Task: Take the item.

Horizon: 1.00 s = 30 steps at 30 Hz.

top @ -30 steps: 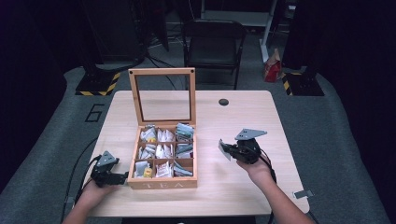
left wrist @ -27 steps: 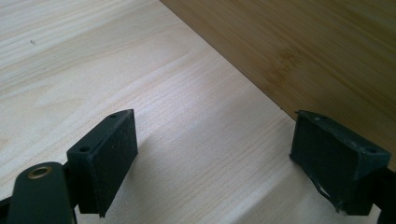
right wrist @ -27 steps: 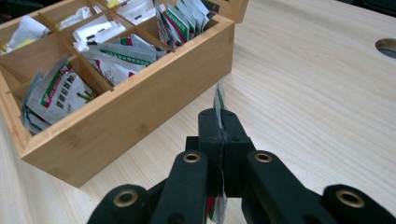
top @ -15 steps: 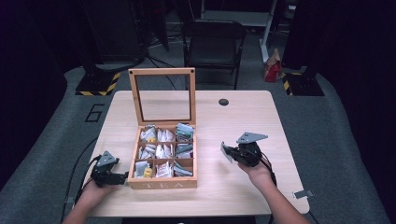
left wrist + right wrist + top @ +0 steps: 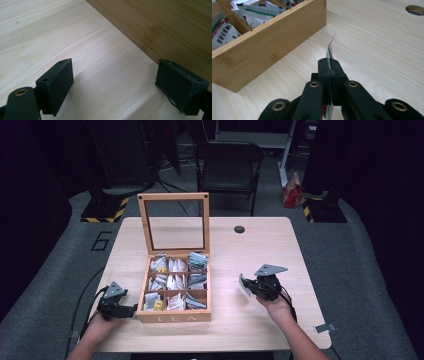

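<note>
A wooden tea box (image 5: 173, 315) with its glass lid (image 5: 173, 222) standing up sits mid-table, its compartments stuffed with several tea packets (image 5: 171, 282). My right gripper (image 5: 248, 287) hovers to the right of the box, shut on a white tea packet (image 5: 244, 285) with green and red print. In the right gripper view the packet (image 5: 330, 50) sticks up edge-on from between the closed jaws, with the box wall (image 5: 269, 50) at the left. My left gripper (image 5: 131, 310) rests low at the box's left front corner. Its fingers (image 5: 60, 80) stand wide apart over bare wood, beside the box side (image 5: 160, 27).
The light wooden table (image 5: 260, 245) has a round cable hole (image 5: 239, 229) near its far edge. A black chair (image 5: 227, 165) stands behind the table. A small metal clip (image 5: 322, 327) lies at the table's right front edge.
My right gripper has drifted slightly down and toward the near edge with the packet still held. The left gripper has stayed put.
</note>
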Each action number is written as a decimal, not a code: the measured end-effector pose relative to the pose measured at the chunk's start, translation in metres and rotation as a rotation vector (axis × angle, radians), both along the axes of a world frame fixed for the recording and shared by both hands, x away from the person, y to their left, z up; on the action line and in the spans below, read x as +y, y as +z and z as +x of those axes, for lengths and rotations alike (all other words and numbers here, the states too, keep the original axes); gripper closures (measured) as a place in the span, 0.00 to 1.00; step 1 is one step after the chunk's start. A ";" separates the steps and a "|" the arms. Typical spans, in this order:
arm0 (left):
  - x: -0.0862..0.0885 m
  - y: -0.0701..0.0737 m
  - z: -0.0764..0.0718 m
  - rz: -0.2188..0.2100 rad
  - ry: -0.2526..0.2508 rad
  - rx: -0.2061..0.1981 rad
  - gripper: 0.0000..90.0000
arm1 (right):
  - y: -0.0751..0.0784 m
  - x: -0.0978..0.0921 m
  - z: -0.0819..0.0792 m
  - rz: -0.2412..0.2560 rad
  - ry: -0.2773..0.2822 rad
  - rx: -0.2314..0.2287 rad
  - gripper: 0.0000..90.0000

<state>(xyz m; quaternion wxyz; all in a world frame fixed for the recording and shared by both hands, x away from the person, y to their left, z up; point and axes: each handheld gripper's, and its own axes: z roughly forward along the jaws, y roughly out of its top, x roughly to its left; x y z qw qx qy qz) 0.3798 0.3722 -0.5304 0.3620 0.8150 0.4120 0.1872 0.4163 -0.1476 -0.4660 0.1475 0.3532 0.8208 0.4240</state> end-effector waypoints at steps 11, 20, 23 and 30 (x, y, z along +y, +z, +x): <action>0.000 0.000 0.000 0.006 -0.006 0.003 0.16 | -0.011 0.001 0.001 -0.032 -0.001 0.013 0.99; 0.000 0.000 0.000 0.001 -0.001 0.001 0.16 | -0.015 0.002 0.000 -0.046 0.011 0.017 0.99; 0.000 0.000 0.000 -0.001 -0.001 0.001 0.16 | -0.017 0.003 -0.001 -0.044 0.011 0.022 0.99; 0.000 0.000 0.000 0.001 0.000 0.001 0.16 | -0.020 0.007 -0.003 -0.052 0.037 0.032 0.97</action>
